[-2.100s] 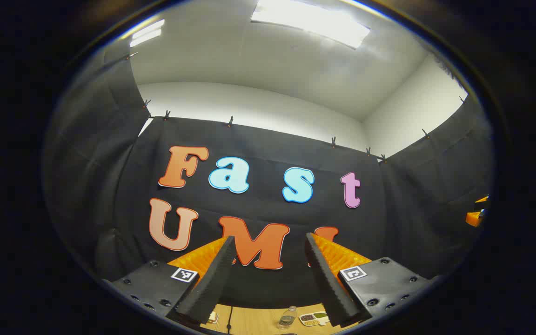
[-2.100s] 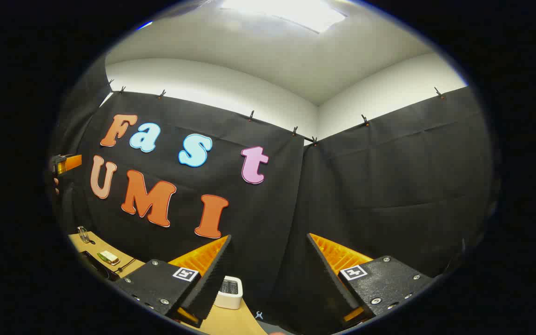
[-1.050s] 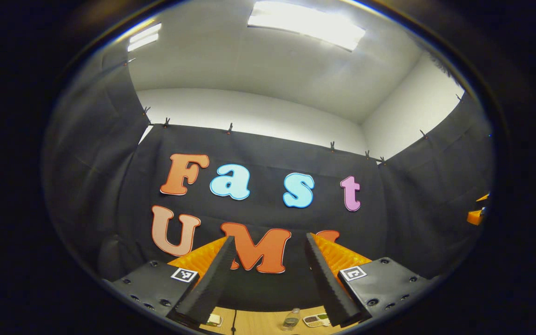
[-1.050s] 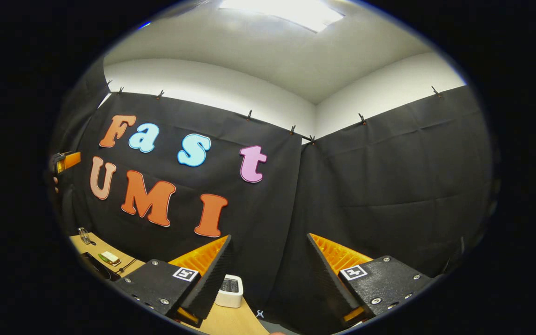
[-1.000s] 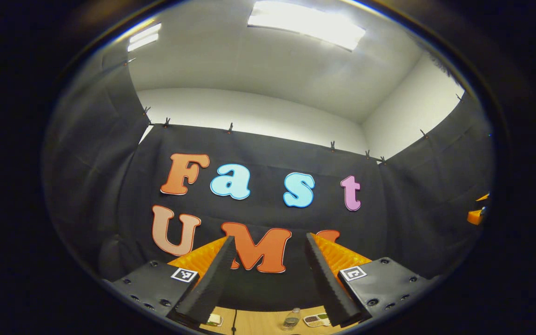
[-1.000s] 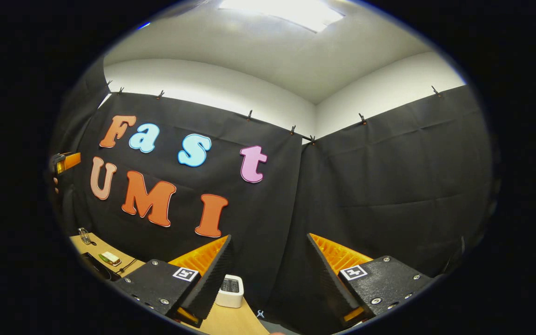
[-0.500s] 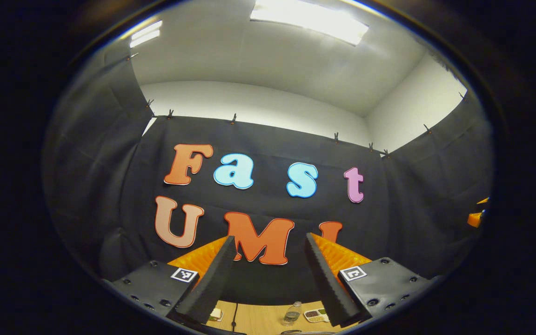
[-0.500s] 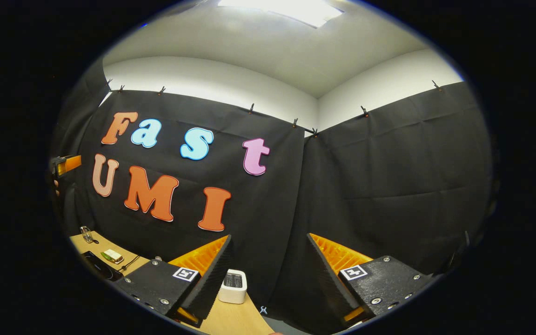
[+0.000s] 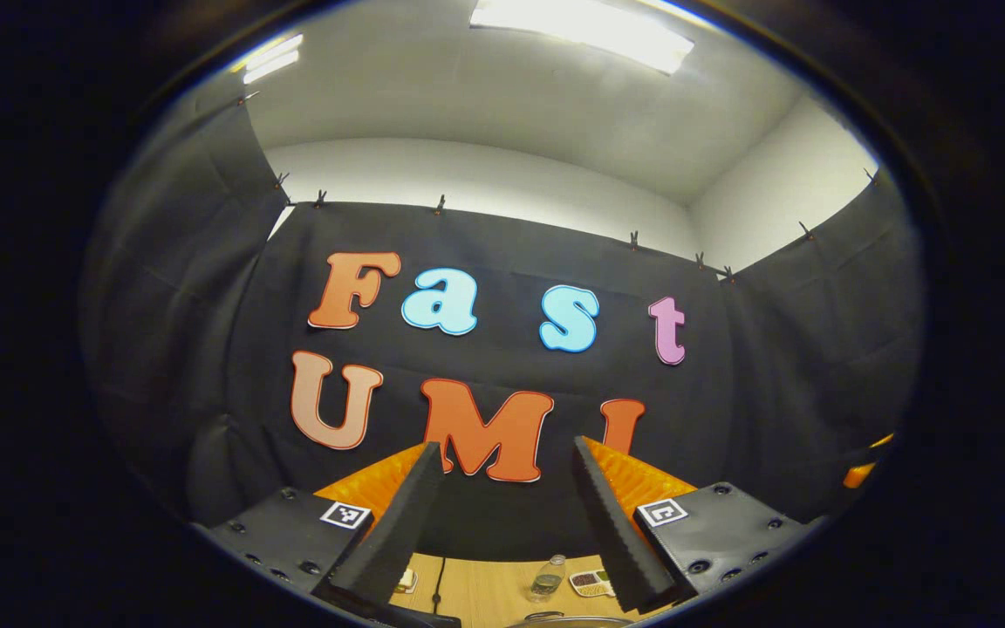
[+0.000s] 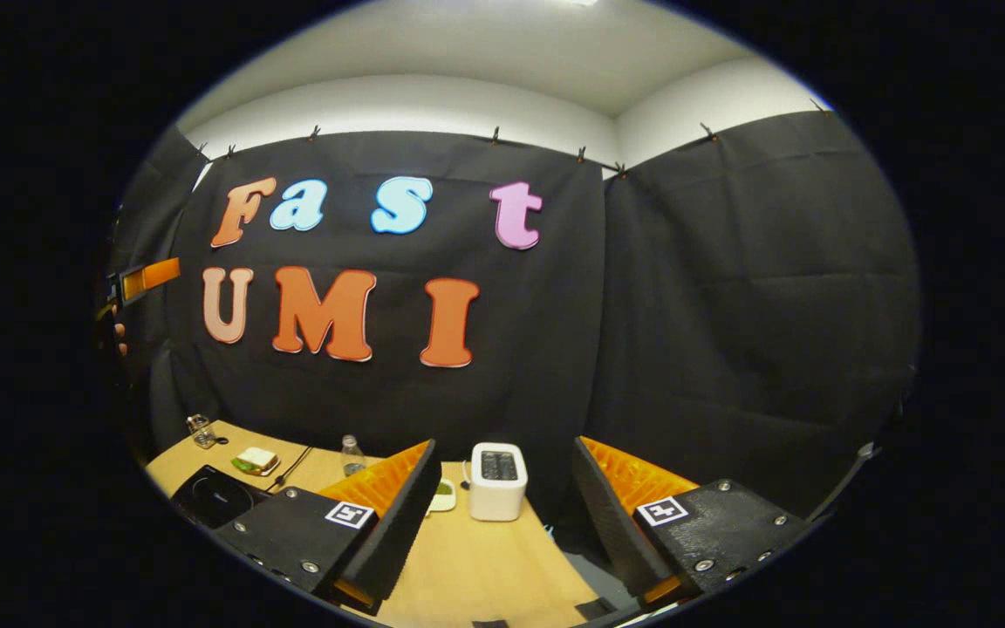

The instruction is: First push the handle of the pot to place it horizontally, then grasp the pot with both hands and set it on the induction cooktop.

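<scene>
Right gripper view looks along the right hand-held gripper (image 10: 502, 515), its two fingers spread wide with nothing between them, raised above a wooden bench (image 10: 476, 567); on the bench stand one white toaster (image 10: 497, 480), one small clear bottle (image 10: 350, 455), one black induction cooktop (image 10: 210, 495) at the left with a cable running from it, one sandwich-like item (image 10: 256, 460) just beyond the cooktop, one small glass object (image 10: 200, 430) at the far left corner, and one pale flat item (image 10: 443, 495) beside the toaster, partly hidden by the gripper's left finger; at the left edge another hand-held gripper (image 10: 146, 277) shows, with fingertips of a hand (image 10: 119, 336) below it; left gripper view looks along the left hand-held gripper (image 9: 502, 515), likewise spread and empty, aimed mostly at the booth wall; low between its fingers lie the bottle (image 9: 546, 579), a divided dish (image 9: 590, 583) with dark and green contents, a thin cable (image 9: 439, 589), and at the very bottom the curved metal rim of the pot (image 9: 568, 621).
</scene>
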